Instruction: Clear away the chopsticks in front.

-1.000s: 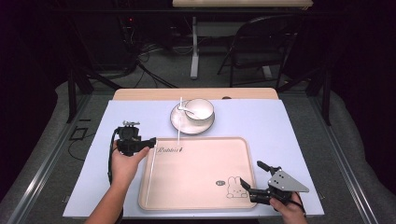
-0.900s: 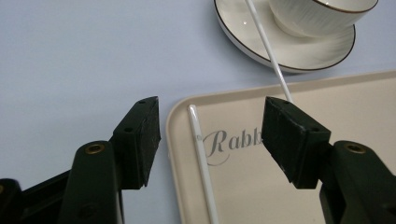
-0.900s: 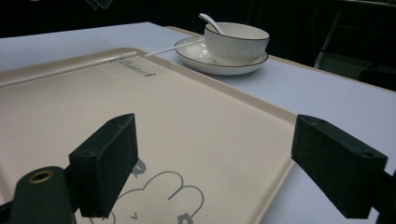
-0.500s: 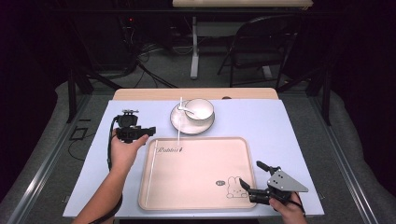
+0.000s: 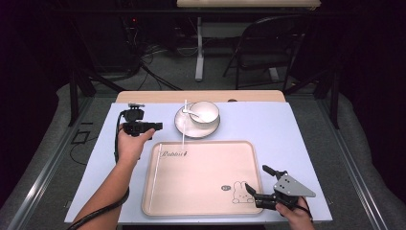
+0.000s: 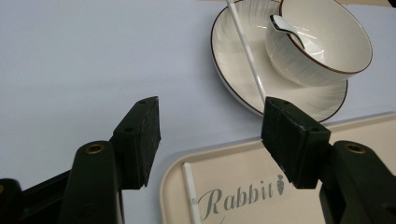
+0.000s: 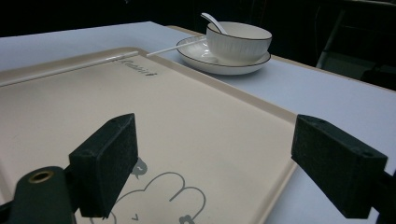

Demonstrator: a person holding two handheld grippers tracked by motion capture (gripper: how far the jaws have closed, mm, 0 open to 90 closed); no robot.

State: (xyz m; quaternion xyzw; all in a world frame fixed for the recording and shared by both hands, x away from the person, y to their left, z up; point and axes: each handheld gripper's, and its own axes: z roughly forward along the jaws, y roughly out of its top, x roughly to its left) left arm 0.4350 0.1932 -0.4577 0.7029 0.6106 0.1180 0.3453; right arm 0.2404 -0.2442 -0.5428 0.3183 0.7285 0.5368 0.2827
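A beige tray [image 5: 201, 191] printed with "Rabbit" lies at the table's near middle. One white chopstick [image 5: 155, 177] lies along the tray's left inner edge. A second chopstick [image 5: 184, 125] leans from the white plate [image 5: 179, 125] down to the tray's far rim. A white bowl [image 5: 205, 112] with a spoon [image 5: 189, 112] stands on the plate. My left gripper [image 5: 157, 126] is open, left of the plate, its jaws pointing at it [image 6: 210, 135]. My right gripper [image 5: 257, 179] is open over the tray's near right corner [image 7: 215, 168], holding nothing.
A pale blue mat [image 5: 297, 139] covers the table, with a wooden strip [image 5: 143, 96] along its far edge. Behind the table stand a chair [image 5: 261, 52] and a desk leg [image 5: 198, 52] on a dark floor.
My left gripper has moved away from the tray's left corner, farther up the table toward the plate. The right gripper has stayed put.
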